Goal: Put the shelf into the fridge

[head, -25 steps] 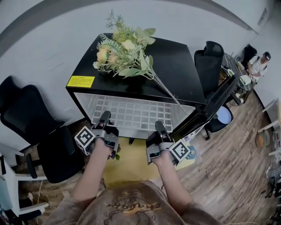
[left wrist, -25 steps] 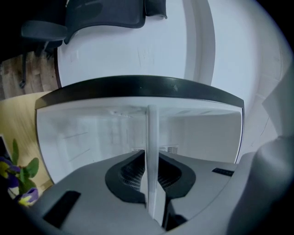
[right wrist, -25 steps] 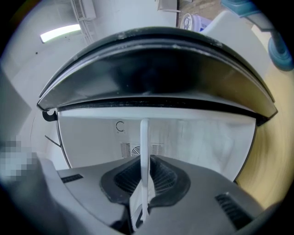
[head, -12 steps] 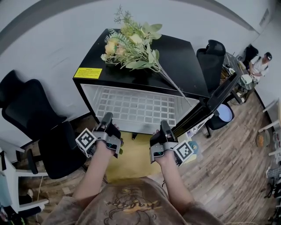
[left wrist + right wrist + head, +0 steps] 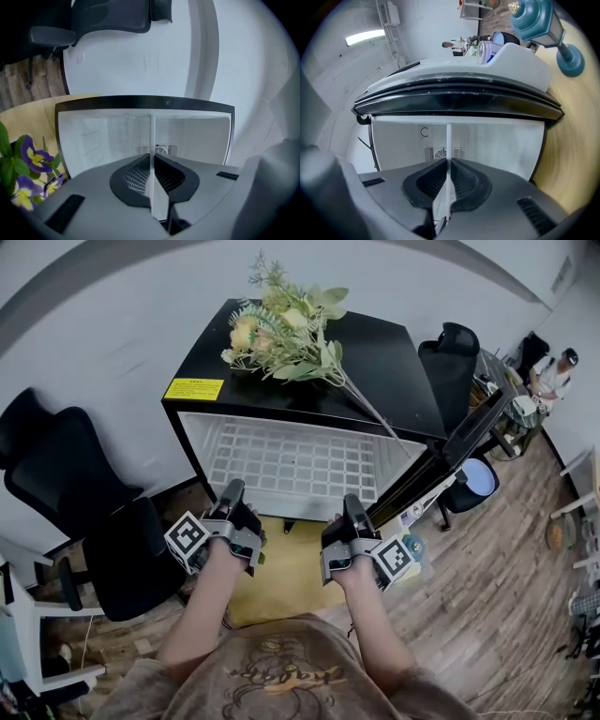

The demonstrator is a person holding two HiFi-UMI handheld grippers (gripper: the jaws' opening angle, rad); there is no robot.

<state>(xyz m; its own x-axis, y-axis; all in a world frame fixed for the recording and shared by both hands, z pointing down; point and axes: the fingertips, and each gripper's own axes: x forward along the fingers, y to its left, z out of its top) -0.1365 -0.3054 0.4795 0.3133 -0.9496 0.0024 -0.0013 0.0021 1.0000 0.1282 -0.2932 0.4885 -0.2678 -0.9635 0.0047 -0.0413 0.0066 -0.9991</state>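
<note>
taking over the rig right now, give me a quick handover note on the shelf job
Left tool: shut on the front edge of the white wire shelf, left side.
Right tool: shut on the same edge, right side.
Things: the shelf lies about level, most of it inside the black mini fridge. The fridge door stands open at the right. A flower bunch lies on the fridge top.
Done: shelf fed into the cavity.
Left: probably push it home and check that it sits on its side rails (cannot tell from here). Then open both tools and back out.
</note>
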